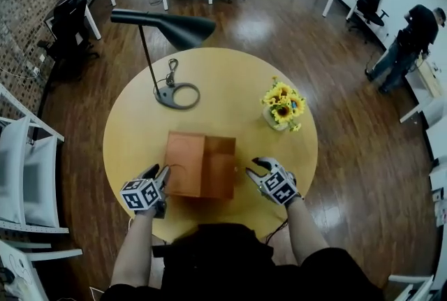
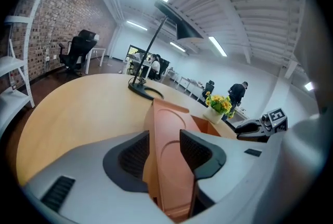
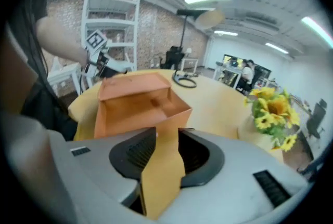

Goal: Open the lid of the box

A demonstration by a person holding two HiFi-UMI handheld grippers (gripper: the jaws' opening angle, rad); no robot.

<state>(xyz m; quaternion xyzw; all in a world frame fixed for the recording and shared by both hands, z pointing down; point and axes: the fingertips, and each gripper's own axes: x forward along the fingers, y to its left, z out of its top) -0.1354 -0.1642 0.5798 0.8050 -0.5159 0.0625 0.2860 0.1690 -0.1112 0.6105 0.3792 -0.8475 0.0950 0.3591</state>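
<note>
An orange box (image 1: 221, 168) sits on the round yellow table (image 1: 223, 76), near its front edge. Its lid (image 1: 184, 163) is swung up and over toward the left, so the inside shows. My left gripper (image 1: 159, 172) is at the lid's left edge. In the left gripper view both pads press the lid (image 2: 169, 166) between them, so this gripper (image 2: 164, 147) is shut on it. My right gripper (image 1: 255, 167) hangs just right of the box, apart from it. In the right gripper view its jaws (image 3: 166, 147) stand open over bare table, with the box (image 3: 140, 108) ahead.
A black desk lamp (image 1: 167, 31) with a ring base stands at the table's back left. A vase of sunflowers (image 1: 283, 107) stands at the back right. White chairs (image 1: 28, 174) are left of the table. A person (image 1: 412, 41) stands far right.
</note>
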